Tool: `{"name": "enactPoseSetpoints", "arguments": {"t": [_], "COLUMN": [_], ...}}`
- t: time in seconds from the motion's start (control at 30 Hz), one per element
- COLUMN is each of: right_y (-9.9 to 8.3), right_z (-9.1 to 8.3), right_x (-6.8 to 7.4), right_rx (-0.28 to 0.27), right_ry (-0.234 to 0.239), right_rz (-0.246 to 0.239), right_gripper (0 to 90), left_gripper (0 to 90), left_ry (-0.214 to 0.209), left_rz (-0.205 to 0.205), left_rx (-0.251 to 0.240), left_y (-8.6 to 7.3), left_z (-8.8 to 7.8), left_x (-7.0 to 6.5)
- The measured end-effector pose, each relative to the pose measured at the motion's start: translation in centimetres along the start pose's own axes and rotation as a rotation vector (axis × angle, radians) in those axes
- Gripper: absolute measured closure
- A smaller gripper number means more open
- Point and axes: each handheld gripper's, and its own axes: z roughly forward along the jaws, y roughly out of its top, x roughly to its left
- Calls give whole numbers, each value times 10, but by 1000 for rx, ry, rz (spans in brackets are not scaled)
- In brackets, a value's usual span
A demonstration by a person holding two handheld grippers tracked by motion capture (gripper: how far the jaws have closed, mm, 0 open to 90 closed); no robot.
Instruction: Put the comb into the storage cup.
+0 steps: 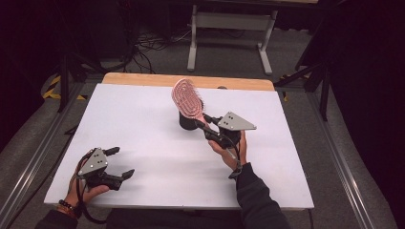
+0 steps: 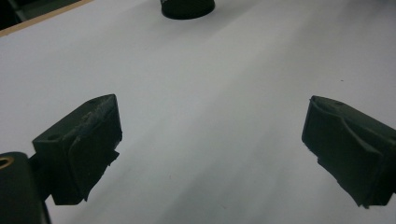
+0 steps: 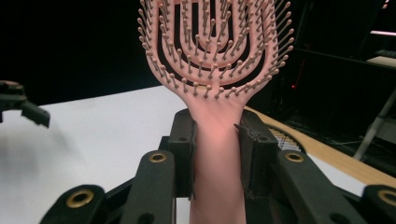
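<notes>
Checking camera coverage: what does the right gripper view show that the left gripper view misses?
Right gripper view: the pink hairbrush, its handle clamped between the right tongs, bristles facing the camera.

Left gripper view: the left tongs wide open with nothing between them, and the base of a black cup at the top edge.

Both: the white table.

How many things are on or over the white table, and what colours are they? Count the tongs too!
Pink: 1, the pink plastic hairbrush with vented paddle head, clamped by its handle in the right tongs.
Black: 3, the black round cup-like holder standing on the white table board, the right tongs, and the left tongs, open.
Total: 4
</notes>
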Motion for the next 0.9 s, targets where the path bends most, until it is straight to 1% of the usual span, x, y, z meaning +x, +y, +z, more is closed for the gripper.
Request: {"name": "enactPoseSetpoints", "arguments": {"t": [0.1, 0.17, 0.2, 0.23, 0.33, 0.4, 0.47, 0.5, 0.63, 0.67, 0.8, 0.83, 0.87, 0.9], "right_y": [4, 6, 7, 7, 10, 11, 12, 13, 16, 18, 20, 20, 21, 22], "right_z": [3, 5, 7, 9, 14, 17, 20, 22, 26, 30, 35, 35, 39, 40], "right_x": [-5, -8, -10, -12, -17, -19, -21, -22, -25, -27, -31, -31, -34, -35], "right_rx": [-25, -44, -45, -48, -73, -81, -88, -87, -97, -111, -125, -125, -128, -135], "right_ry": [-18, -22, -31, -44, -54, -64, -64, -71, -76, -78, -82, -82, -92, -88], "right_rz": [8, 21, 24, 24, 48, 50, 57, 52, 55, 61, 86, 86, 83, 92], "right_gripper": [696, 696, 696, 696, 696, 696, 696, 696, 696, 696, 696, 696, 696, 696], "left_gripper": [57, 61, 62, 65, 66, 65, 64, 63, 63, 62, 63, 63, 63, 63], "left_ry": [3, 12, 15, 13, 9, 5, 0, -4, -5, -6, -10, -10, -12, -14], "left_rz": [-3, -3, -3, -4, -3, 1, 4, 6, 9, 9, 11, 11, 11, 10], "left_rx": [-9, -26, -34, -40, -52, -57, -65, -70, -70, -69, -70, -70, -71, -72], "left_y": [0, 0, 0, 1, 1, 1, 1, 1, 1, 1, 1, 1, 1, 1], "left_z": [-1, -2, -4, -4, -5, -6, -7, -7, -7, -7, -7, -7, -7, -7], "left_x": [0, 0, 0, 0, 2, 1, 1, 1, 1, 1, 1, 1, 1, 1]}}
